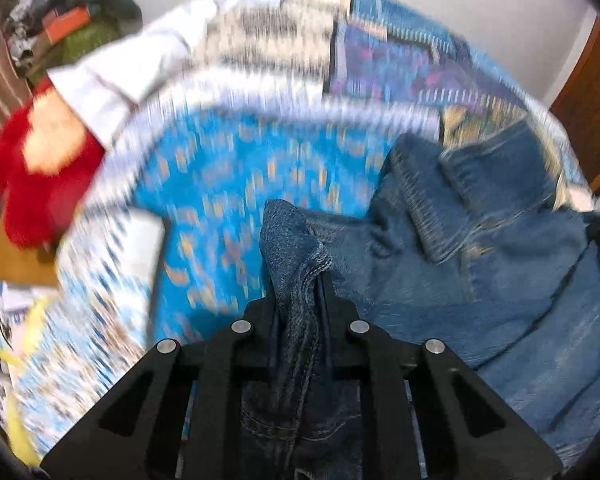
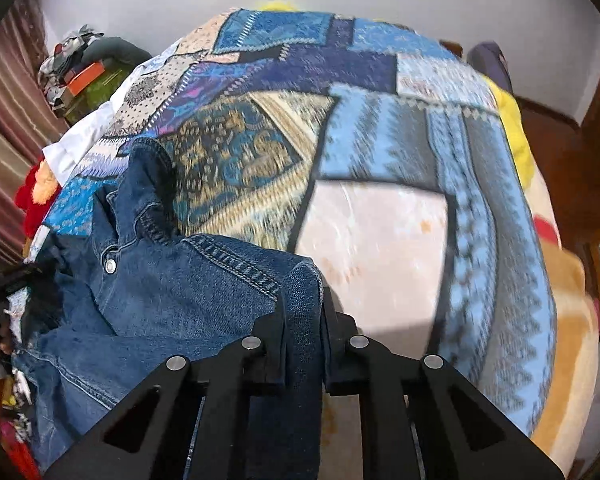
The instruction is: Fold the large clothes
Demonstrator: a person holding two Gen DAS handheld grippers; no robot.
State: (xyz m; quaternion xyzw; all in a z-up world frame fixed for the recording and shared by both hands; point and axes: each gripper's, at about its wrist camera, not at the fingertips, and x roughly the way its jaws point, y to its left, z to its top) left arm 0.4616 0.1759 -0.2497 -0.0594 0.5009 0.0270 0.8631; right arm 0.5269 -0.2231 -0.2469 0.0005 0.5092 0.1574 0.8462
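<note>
Patchwork-covered bed [image 2: 380, 240] carries the jeans [image 2: 172, 292] at its near left edge. Denim is clamped in the left hand-held gripper [image 1: 300, 292] and right hand-held gripper [image 2: 302, 308]. Both edges should be drawn taut and level before folding.

Patchwork bedspread [image 2: 380, 128] in blue, navy, beige and cream panels, spread over the bed. Red plush toy [image 1: 40, 176] at its left edge, touching a white cloth [image 1: 116, 76]. Clutter pile [image 2: 88, 68] with an orange box [image 2: 85, 77] by the wall, next to a striped brown curtain [image 2: 8, 128]. Yellow fabric [image 2: 514, 128] at the far right edge; wooden door [image 1: 588, 108] beyond
</note>
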